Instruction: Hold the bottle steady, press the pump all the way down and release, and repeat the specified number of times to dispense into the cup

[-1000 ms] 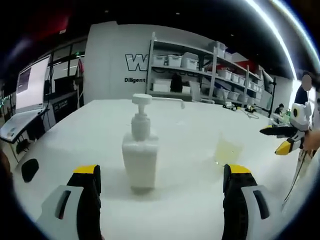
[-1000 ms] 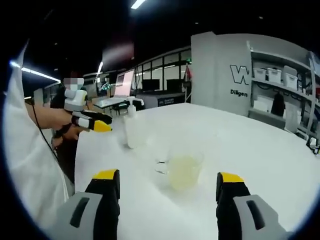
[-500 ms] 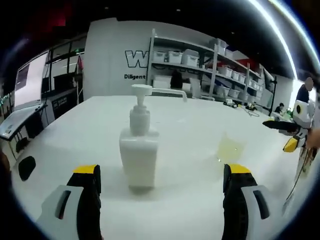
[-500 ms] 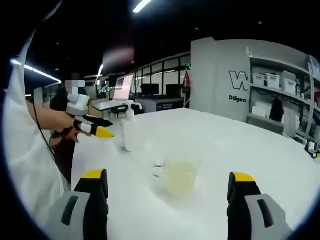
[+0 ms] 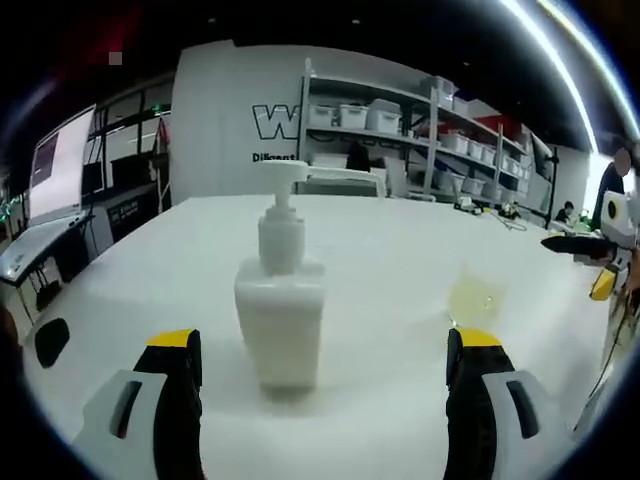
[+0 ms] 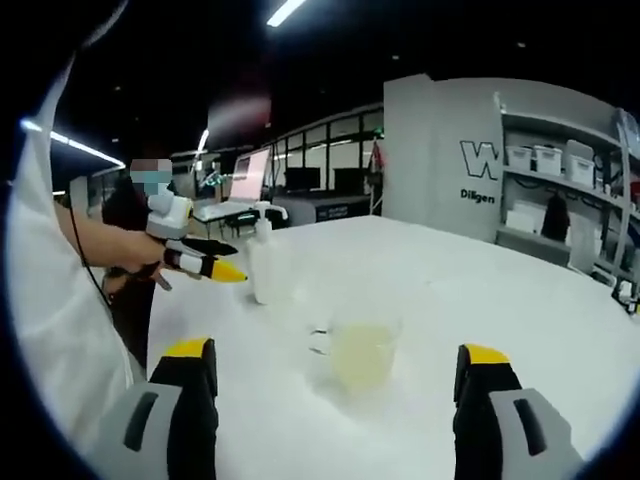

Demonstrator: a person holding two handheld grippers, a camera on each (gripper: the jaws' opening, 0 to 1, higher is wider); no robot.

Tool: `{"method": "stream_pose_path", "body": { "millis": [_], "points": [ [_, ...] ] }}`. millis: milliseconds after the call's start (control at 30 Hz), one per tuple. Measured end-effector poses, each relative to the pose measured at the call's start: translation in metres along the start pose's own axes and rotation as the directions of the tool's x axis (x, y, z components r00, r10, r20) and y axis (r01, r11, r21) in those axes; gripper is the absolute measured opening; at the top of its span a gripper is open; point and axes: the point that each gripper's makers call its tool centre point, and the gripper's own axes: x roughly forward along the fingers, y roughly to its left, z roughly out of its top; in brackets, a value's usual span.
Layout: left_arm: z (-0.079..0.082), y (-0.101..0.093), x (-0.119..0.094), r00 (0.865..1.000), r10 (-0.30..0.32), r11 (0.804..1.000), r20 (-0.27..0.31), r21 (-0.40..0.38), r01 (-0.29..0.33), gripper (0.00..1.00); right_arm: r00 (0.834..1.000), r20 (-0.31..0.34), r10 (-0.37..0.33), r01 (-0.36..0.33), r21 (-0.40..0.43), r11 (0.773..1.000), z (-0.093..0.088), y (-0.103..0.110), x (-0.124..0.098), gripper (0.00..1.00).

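So we are at the approach: our left gripper (image 5: 318,390) hangs with jaws wide apart, and the bottle (image 5: 280,312) stands upright on the white table (image 5: 400,260) just ahead between them, untouched. Our right gripper (image 6: 338,400), also spread and empty, faces the cup (image 6: 357,352) of yellowish liquid. Next, we judge, the left must clamp the bottle's body.

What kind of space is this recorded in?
Probably a lab or workshop, not a home: metal shelving stacked with storage bins, a wall with large lettering, monitors at side desks, and a big white table.
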Motion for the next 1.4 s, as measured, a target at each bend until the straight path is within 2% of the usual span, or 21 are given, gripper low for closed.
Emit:
{"method": "stream_pose_path", "body": {
  "millis": [67,133,200,233,300,333,467,500,633,667,833,900,967,1000,1067,1200,1233,1300,1333,1367,1400],
  "points": [
    [-0.002,0.001,0.003,1.0,0.005,1.0,-0.003,-0.004,-0.005,1.0,1.0,-0.015,-0.004,0.005,0.055,0.998,-0.003,-0.001,0.0,0.97],
    [-0.001,0.004,0.005,1.0,0.014,1.0,0.007,-0.003,-0.014,1.0,1.0,-0.019,-0.012,0.012,0.004,1.0,-0.003,-0.003,-0.002,0.95],
    [-0.001,0.006,0.007,1.0,0.028,1.0,0.007,-0.01,-0.028,1.0,1.0,-0.013,-0.006,0.007,0.015,1.0,-0.002,-0.002,-0.002,0.91],
    [-0.001,0.005,0.008,1.0,0.023,1.0,0.005,-0.004,-0.023,1.0,1.0,-0.023,-0.019,0.019,-0.014,1.0,-0.003,-0.004,-0.003,0.91],
    [0.002,0.008,0.008,0.999,0.032,0.999,0.016,-0.012,-0.032,1.0,1.0,-0.021,-0.009,0.009,0.018,1.0,-0.003,-0.002,-0.002,0.9],
    [0.003,0.007,0.009,1.0,0.027,1.0,0.017,-0.013,-0.026,1.0,0.999,-0.031,-0.019,0.018,-0.016,1.0,-0.005,-0.005,-0.003,0.89],
    [0.005,0.007,0.011,0.999,0.034,0.999,0.021,-0.02,-0.033,0.99,0.999,-0.038,-0.005,0.006,0.014,1.0,-0.005,-0.004,-0.002,0.87],
    [0.004,0.007,0.012,0.999,0.029,1.0,0.018,-0.011,-0.028,0.99,0.999,-0.035,-0.014,0.014,-0.006,1.0,-0.005,-0.005,-0.003,0.85],
    [0.006,0.006,0.015,0.999,0.029,0.999,0.03,-0.016,-0.029,0.95,0.999,-0.034,-0.012,0.012,-0.011,1.0,-0.004,-0.006,-0.003,0.85],
    [0.008,0.006,0.015,0.999,0.03,0.999,0.039,-0.017,-0.029,0.93,0.999,-0.038,-0.012,0.013,0.014,1.0,-0.005,-0.006,-0.003,0.83],
    [0.007,0.006,0.02,0.999,0.029,0.999,0.035,-0.021,-0.029,0.86,0.999,-0.043,-0.031,0.03,-0.022,0.999,-0.005,-0.012,-0.005,0.8],
    [0.008,0.006,0.021,0.999,0.037,0.999,0.04,-0.014,-0.036,0.82,0.999,-0.038,-0.007,0.008,0.014,1.0,-0.004,-0.008,-0.004,0.78],
    [0.008,0.007,0.024,0.998,0.046,0.999,0.038,-0.02,-0.046,0.8,0.999,-0.044,-0.023,0.022,-0.019,1.0,-0.003,-0.011,-0.004,0.78],
    [0.009,0.008,0.024,0.998,0.05,0.999,0.046,-0.018,-0.049,0.77,0.998,-0.055,-0.014,0.014,0.01,1.0,-0.005,-0.011,-0.004,0.76],
    [0.008,0.008,0.025,0.998,0.05,0.998,0.046,-0.031,-0.049,0.78,0.999,-0.047,-0.023,0.022,-0.028,0.999,-0.004,-0.012,-0.005,0.76],
    [0.01,0.01,0.029,0.997,0.062,0.998,0.053,-0.031,-0.06,0.71,0.998,-0.054,-0.023,0.024,0.014,1.0,-0.005,-0.014,-0.005,0.74],
    [0.009,0.011,0.03,0.996,0.069,0.997,0.048,-0.034,-0.067,0.69,0.999,-0.042,-0.03,0.029,-0.037,0.999,-0.002,-0.015,-0.006,0.71],
    [0.009,0.012,0.031,0.996,0.078,0.996,0.049,-0.035,-0.077,0.64,0.999,-0.046,-0.02,0.02,0.007,1.0,-0.002,-0.013,-0.006,0.72],
    [0.009,0.012,0.032,0.996,0.078,0.996,0.05,-0.041,-0.076,0.63,0.999,-0.041,-0.028,0.027,-0.02,0.999,-0.001,-0.015,-0.006,0.68],
    [0.01,0.015,0.032,0.994,0.099,0.994,0.055,-0.055,-0.096,0.62,0.998,-0.041,-0.038,0.036,-0.05,0.998,0.0,-0.017,-0.006,0.69],
    [0.011,0.015,0.032,0.994,0.093,0.995,0.059,-0.047,-0.09,0.64,0.998,-0.052,-0.024,0.023,-0.006,1.0,-0.002,-0.014,-0.006,0.7]
  ]
}}
